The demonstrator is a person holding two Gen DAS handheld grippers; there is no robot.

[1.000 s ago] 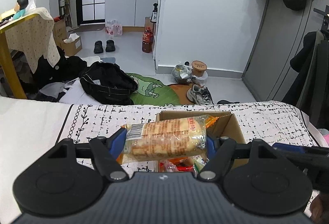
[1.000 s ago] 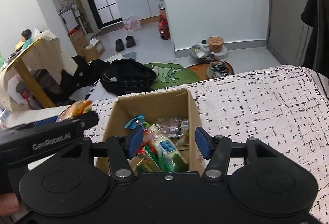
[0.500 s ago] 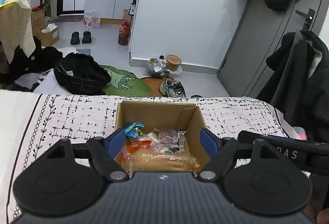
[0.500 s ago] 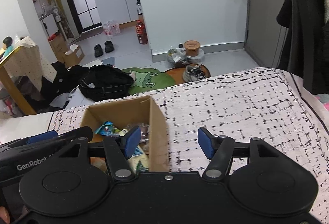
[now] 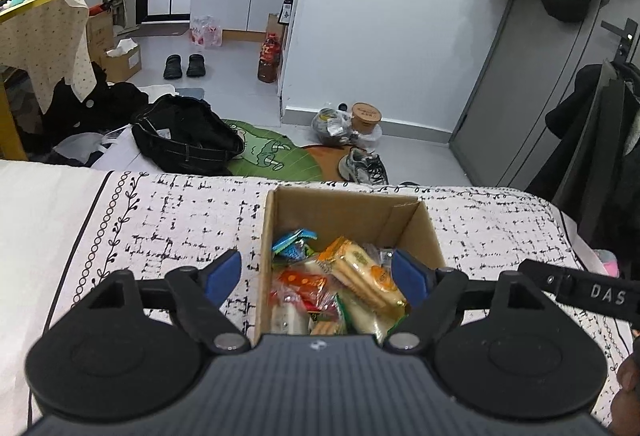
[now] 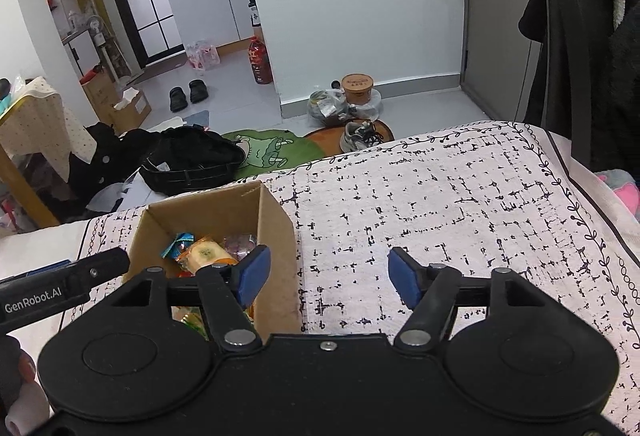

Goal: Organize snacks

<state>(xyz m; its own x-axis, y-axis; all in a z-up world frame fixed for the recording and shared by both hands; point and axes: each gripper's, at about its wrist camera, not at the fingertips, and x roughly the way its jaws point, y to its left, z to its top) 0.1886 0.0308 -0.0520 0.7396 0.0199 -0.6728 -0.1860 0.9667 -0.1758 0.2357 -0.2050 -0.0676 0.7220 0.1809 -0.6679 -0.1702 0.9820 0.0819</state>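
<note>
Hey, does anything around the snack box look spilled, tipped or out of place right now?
Nothing stands out. The cardboard box sits upright on the bedspread, and the snack packets lie inside it, none spilled.

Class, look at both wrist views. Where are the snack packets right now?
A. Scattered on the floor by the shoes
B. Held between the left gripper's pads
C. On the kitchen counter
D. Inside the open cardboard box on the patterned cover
D: the snack packets lie piled inside the cardboard box, which sits on the patterned cover.
</note>
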